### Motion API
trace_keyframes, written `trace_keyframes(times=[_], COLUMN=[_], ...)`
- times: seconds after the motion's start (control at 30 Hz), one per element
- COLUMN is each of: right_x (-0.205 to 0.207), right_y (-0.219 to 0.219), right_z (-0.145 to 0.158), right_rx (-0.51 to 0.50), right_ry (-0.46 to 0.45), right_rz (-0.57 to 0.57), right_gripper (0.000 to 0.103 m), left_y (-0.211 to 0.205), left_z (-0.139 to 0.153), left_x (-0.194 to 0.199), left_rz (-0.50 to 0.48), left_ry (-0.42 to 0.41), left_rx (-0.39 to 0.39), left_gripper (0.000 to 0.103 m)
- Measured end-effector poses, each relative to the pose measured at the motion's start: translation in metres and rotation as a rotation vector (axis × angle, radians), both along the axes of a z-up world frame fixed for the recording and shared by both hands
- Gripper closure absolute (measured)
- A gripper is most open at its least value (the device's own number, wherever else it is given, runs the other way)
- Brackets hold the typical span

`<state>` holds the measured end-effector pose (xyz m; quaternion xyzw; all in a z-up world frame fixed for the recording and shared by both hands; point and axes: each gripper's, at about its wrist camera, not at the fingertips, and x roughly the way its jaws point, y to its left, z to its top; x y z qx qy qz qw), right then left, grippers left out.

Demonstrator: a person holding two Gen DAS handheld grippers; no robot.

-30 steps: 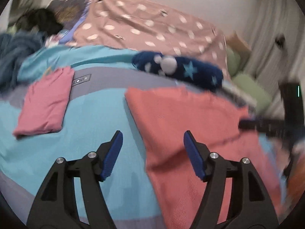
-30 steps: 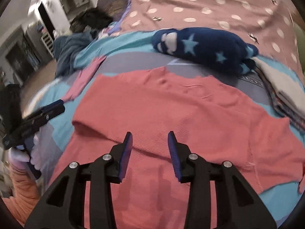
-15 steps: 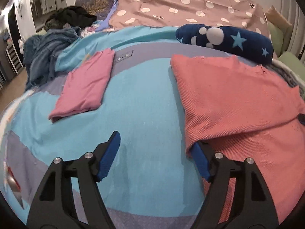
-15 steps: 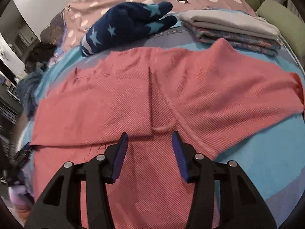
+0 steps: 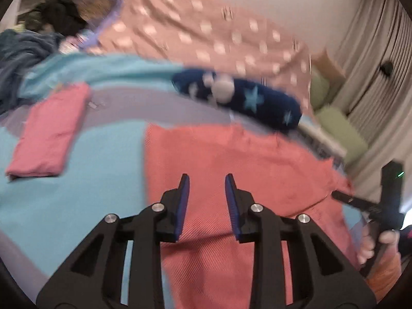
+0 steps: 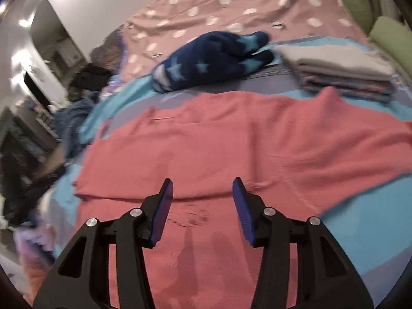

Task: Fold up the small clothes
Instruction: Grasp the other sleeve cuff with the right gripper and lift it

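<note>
Left wrist view: left gripper (image 5: 207,180) hovering over coral shirt (image 5: 231,159), spread flat on blue bedcover (image 5: 103,180) for folding; jaws closing, nothing visibly pinched between. Folded pink garment (image 5: 49,131) set aside far left, apparently done.

Right wrist view: right gripper (image 6: 202,183) half open, empty, poised near folded-over edge.
</note>
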<state>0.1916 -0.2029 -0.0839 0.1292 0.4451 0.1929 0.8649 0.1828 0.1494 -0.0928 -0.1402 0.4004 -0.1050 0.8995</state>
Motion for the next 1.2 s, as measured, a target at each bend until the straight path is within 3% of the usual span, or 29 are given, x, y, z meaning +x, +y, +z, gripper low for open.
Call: trace_keyframes(times=[0.07,0.1,0.17,0.37,0.5,0.6,0.67,0.73,0.8,0.93,0.97,1.0,1.03,1.07,1.2], right_x=[0.013,0.017,0.013,-0.009,-0.027,-0.03,-0.028,-0.028,-0.022,-0.011,-0.01,-0.009,-0.009,-0.01,-0.019], right_y=[-0.004,-0.007,-0.008,-0.01,-0.08,-0.161,-0.208,-0.238,-0.252,-0.26,-0.264,-0.268,-0.273,-0.279,-0.289], right_z=[-0.019,-0.032,-0.033,-0.013,0.007,0.006,-0.002,-0.012,-0.022,-0.036,-0.036,-0.036,-0.036,-0.036,-0.018], right_rx=[-0.032,-0.011,-0.007,-0.16,-0.318,-0.465,-0.536,-0.495,-0.446,-0.464,-0.464,-0.45,-0.429,-0.405,-0.226], right_ry=[0.074,0.087,0.044,-0.019,-0.094,-0.091,-0.057,-0.022,0.0,0.021,0.024,0.029,0.041,0.055,0.042], right_rz=[-0.045,-0.049,-0.028,-0.02,-0.144,-0.343,-0.449,-0.487,-0.507,-0.513,-0.523,-0.539,-0.541,-0.546,-0.548], right_gripper=[0.055,0.058,0.058,0.059,0.055,0.054,0.054,0.054,0.054,0.054,0.055,0.068,0.096,0.1,0.1], left_y=[-0.012,-0.014,-0.015,-0.035,-0.034,-0.043,-0.065,-0.094,-0.118,-0.15,-0.152,-0.151,-0.149,-0.148,-0.152], left_z=[-0.036,-0.04,-0.037,-0.038,-0.027,-0.003,0.012,0.017,0.011,-0.032,-0.033,-0.032,-0.031,-0.032,-0.034], left_x=[0.023,0.022,0.022,0.021,0.017,0.009,0.003,0.002,0.006,0.024,0.024,0.025,0.026,0.026,0.022], left_rz=[0.03,0.031,0.032,0.023,0.026,0.008,-0.04,-0.111,-0.169,-0.214,-0.215,-0.217,-0.217,-0.217,-0.214], left_ry=[0.108,0.07,0.079,0.067,0.059,0.013,-0.046,-0.073,-0.07,0.042,0.032,0.03,0.036,0.034,0.021], left_rx=[0.129,0.132,0.133,0.275,0.302,0.214,0.214,0.247,0.277,0.318,0.324,0.32,0.308,0.304,0.318], left_gripper=[0.074,0.074,0.074,0.074,0.073,0.056,0.045,0.037,0.036,0.033,0.032,0.032,0.032,0.032,0.032])
